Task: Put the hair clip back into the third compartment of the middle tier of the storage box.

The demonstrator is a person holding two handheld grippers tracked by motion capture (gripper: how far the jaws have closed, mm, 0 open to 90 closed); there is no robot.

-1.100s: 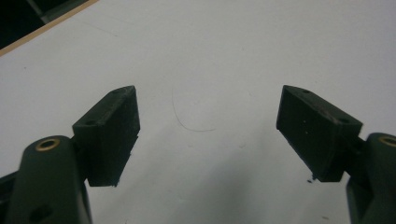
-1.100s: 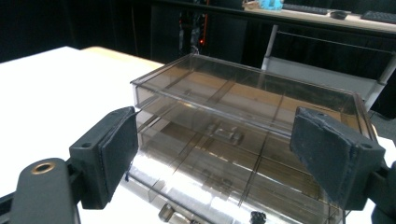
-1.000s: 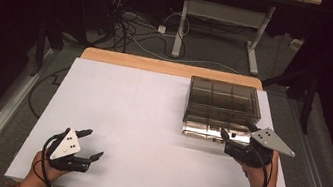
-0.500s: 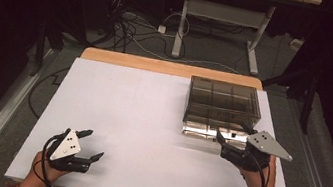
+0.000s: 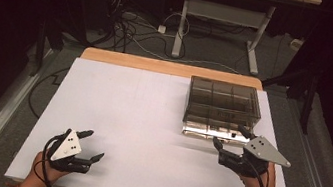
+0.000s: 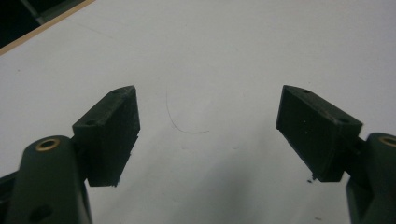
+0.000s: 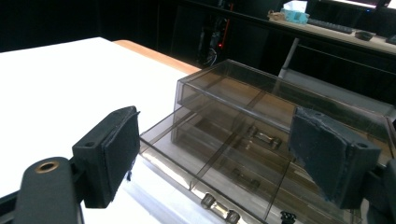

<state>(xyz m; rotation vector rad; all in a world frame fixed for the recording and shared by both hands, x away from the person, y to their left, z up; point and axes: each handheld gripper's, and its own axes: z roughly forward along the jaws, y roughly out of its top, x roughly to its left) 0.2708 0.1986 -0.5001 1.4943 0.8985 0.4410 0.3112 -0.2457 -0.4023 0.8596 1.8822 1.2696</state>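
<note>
The step in hand appears to be the approach to the smoky clear drawer box [image 5: 222,107], which stands at the far right part of the bench [image 5: 140,119], its near side facing the person and well back from the bench's near edge. The right gripper [image 5: 229,139] hovers just in front of that near side, jaws set wide and holding nothing. In the right gripper view the right gripper [image 7: 219,154] frames the box's front: the lower drawer [image 7: 205,158] looks partly pulled out toward the camera, its dividers are visible, and small metal parts [image 7: 264,136] lie in its compartments; what they are cannot be told. The left gripper [image 5: 92,145] rests near the bench's near left corner, well apart from the box, also spread wide and empty; in the left gripper view the left gripper [image 6: 205,135] has bare white bench surface between its jaws. The next move probably calls for the right gripper to advance squarely on the drawer front or into a compartment, keeping low and aligned, then close; whether the drawer is to be pushed, pulled or emptied cannot be told. Against the picture a second ago, the right gripper has drawn slightly back toward the near edge and away from the box front, while the left gripper and the box lie unchanged.
</note>
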